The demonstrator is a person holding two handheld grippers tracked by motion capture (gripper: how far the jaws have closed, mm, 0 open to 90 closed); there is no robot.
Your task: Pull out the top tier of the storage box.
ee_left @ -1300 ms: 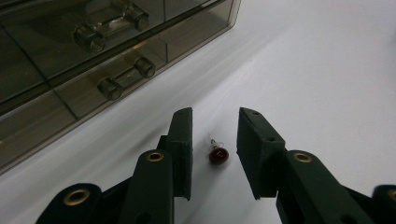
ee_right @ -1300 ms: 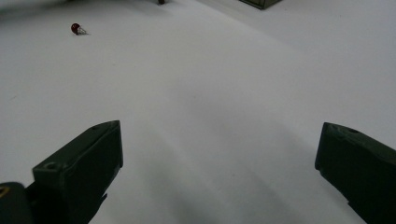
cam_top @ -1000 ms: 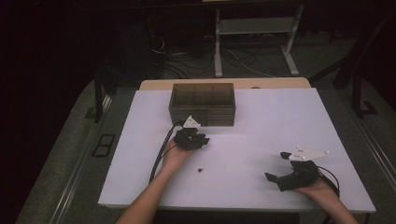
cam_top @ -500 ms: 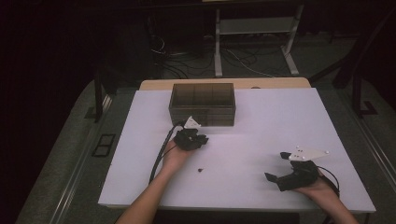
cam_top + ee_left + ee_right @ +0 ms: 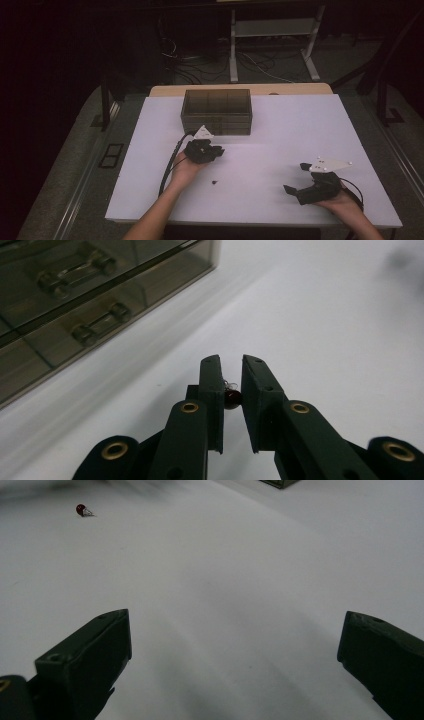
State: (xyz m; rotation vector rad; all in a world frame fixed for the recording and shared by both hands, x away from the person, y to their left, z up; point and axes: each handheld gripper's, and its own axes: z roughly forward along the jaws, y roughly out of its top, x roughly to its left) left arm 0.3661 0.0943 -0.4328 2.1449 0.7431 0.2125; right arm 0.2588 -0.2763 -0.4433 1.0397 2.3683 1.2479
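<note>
Dim room, cables and a metal stand on the floor behind; work surface is a white table (image 5: 280,130) with a smoked clear drawer box (image 5: 216,111) at its far middle edge. Left gripper (image 5: 231,382) sits just in front of the box, jaws pinched nearly together on a small dark-red bead (image 5: 232,399) with fine wire leads, looks like a tiny electronic part. The jaws had just been closing, with the bead between them; it sits well back from the tips, clamped between the pads. A second red bead (image 5: 81,509) lies loose on the table between the two hands, also seen as a dark speck in the high view (image 5: 214,182). Right gripper (image 5: 311,187) rests near the front right of the table, jaws spread wide, nothing in them. Handling, my read: part is near weightless, rigid round body, slick, so it can squirt out or roll in the pinch. Leads look thin and bendable, don't clamp those. Best hold is across the body, square between the pads, light force. The box's drawers have small bar handles (image 5: 100,325); needs the free gripper to pull one.
</note>
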